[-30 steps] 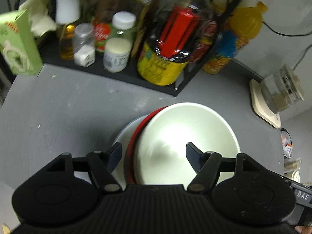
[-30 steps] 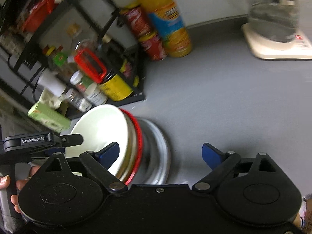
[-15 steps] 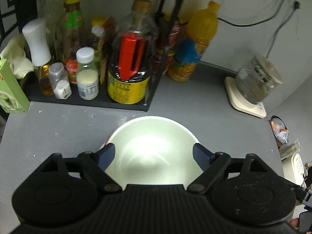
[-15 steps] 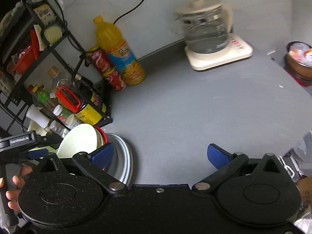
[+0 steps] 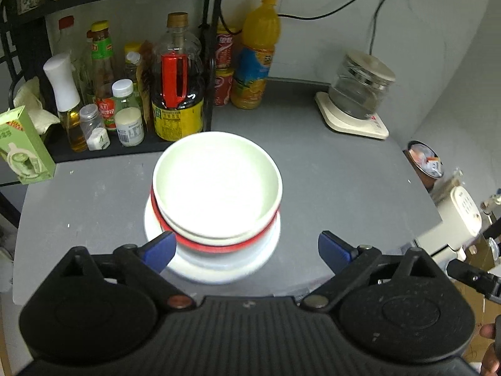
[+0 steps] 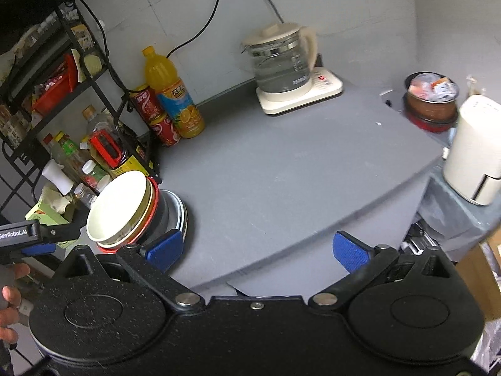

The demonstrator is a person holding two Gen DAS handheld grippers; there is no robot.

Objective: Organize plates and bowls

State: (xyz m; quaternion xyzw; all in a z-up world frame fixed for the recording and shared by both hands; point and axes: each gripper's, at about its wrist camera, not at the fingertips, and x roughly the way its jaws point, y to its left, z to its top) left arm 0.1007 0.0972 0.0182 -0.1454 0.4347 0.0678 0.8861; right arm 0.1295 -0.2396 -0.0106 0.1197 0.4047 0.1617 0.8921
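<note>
A white bowl (image 5: 216, 185) sits nested on a red-rimmed bowl (image 5: 216, 246), and both stand on a white plate (image 5: 219, 269) on the grey table. The stack also shows in the right wrist view, with the white bowl (image 6: 116, 206) at the left. My left gripper (image 5: 245, 249) is open and empty, held back just in front of the stack. My right gripper (image 6: 256, 247) is open and empty, above the table's front edge to the right of the stack.
A black rack (image 5: 131, 147) with sauce bottles stands behind the stack, beside an orange juice bottle (image 5: 255, 53) and red cans (image 5: 224, 89). A glass kettle (image 6: 281, 59) stands at the back right. A white appliance (image 6: 472, 153) and a filled brown bowl (image 6: 430, 100) sit at the right edge.
Both grippers have pulled back and up from the bowl stack. The left jaws have opened wider and no longer straddle the white bowl. The stack stays in place.
</note>
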